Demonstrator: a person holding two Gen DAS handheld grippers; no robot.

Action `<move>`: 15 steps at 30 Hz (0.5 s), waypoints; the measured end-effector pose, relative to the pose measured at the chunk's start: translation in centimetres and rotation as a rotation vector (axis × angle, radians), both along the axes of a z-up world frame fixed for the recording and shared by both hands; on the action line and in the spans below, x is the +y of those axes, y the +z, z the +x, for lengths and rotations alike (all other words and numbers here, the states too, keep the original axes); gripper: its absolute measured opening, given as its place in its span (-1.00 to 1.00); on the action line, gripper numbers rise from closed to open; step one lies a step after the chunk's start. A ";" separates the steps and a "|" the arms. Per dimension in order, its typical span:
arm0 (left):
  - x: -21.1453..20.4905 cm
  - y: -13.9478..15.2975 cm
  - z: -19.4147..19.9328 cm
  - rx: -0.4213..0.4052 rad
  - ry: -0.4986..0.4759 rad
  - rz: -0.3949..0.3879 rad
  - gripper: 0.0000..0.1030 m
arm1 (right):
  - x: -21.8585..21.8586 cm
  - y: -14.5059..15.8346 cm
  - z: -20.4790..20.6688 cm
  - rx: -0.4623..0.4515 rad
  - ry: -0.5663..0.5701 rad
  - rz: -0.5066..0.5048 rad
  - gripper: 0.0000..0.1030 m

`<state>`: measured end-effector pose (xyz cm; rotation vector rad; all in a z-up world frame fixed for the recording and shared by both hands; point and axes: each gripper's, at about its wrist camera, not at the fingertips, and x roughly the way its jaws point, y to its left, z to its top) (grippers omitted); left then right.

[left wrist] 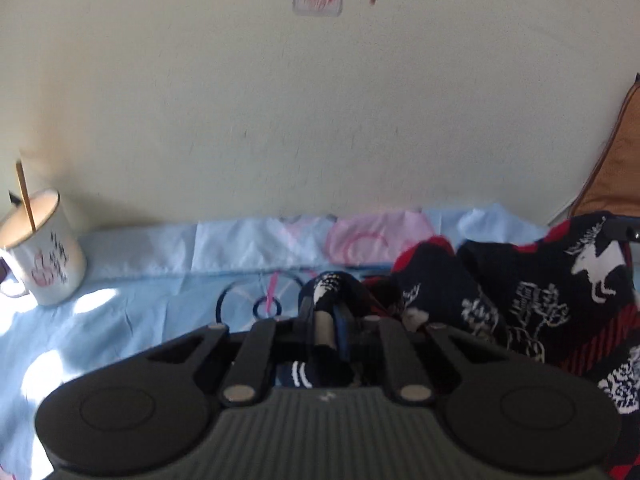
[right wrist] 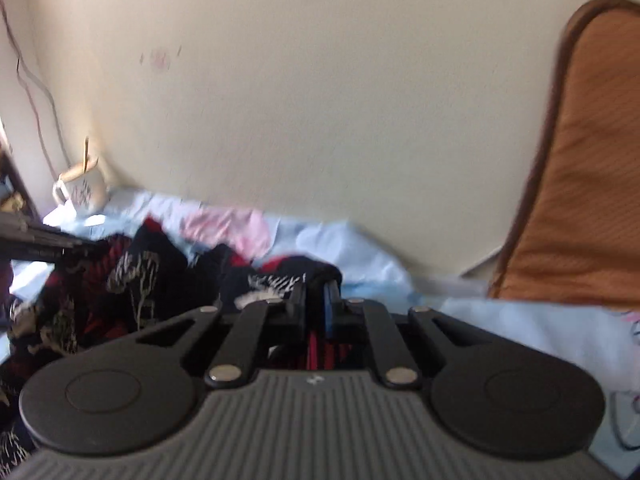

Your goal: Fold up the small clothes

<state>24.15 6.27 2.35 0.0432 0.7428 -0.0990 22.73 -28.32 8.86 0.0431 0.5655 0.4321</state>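
A dark navy and red knitted garment with white reindeer patterns [left wrist: 540, 300] lies bunched on a light blue bed sheet [left wrist: 120, 320]. My left gripper [left wrist: 326, 300] is shut on a fold at the garment's left end, with patterned cloth pinched between its fingers. In the right wrist view the same garment [right wrist: 132, 280] spreads to the left. My right gripper [right wrist: 318, 292] is shut on its right end, dark cloth caught between the black and blue pads. The left tool's edge [right wrist: 36, 240] shows at the far left of that view.
A white enamel mug [left wrist: 42, 252] with a stick in it stands at the sheet's left by the cream wall [left wrist: 320, 120]. A pink cloth [left wrist: 376, 236] lies against the wall. An orange-brown cushion [right wrist: 592, 160] leans at the right.
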 end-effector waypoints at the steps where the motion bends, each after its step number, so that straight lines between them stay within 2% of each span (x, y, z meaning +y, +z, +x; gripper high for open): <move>1: -0.1 0.9 0.2 -0.041 0.006 -0.011 -0.81 | -1.3 0.7 0.0 -0.031 -0.045 0.004 -0.80; 3: -0.1 1.4 0.9 -0.107 0.069 0.008 -0.81 | -3.0 0.9 0.1 -0.081 -0.138 -0.043 -0.80; 5: 0.1 0.5 2.1 -0.130 0.150 0.073 -0.81 | -4.2 -0.5 0.8 -0.067 -0.222 -0.080 -0.80; 7: 0.6 -1.8 3.9 -0.040 0.241 0.128 -0.81 | -4.4 -3.1 1.9 0.016 -0.260 -0.105 -0.78; 8: 0.9 -3.1 4.7 0.025 0.259 0.131 -0.79 | -4.5 -4.3 2.4 0.069 -0.262 -0.104 -0.71; 9: 1.1 -4.1 5.0 0.070 0.262 0.126 -0.68 | -4.7 -5.4 2.7 0.127 -0.259 -0.099 -0.65; 10: 1.3 -4.4 4.8 0.080 0.263 0.129 -0.65 | -4.9 -5.8 2.6 0.149 -0.262 -0.087 -0.61; 12: 1.6 -3.4 3.7 0.056 0.271 0.147 -0.28 | -5.9 -4.9 1.3 0.124 -0.269 -0.026 -0.55; 15: 3.7 -0.1 -0.1 -0.020 0.239 0.121 -0.17 | -8.5 -2.2 -2.8 0.072 -0.269 0.083 -0.36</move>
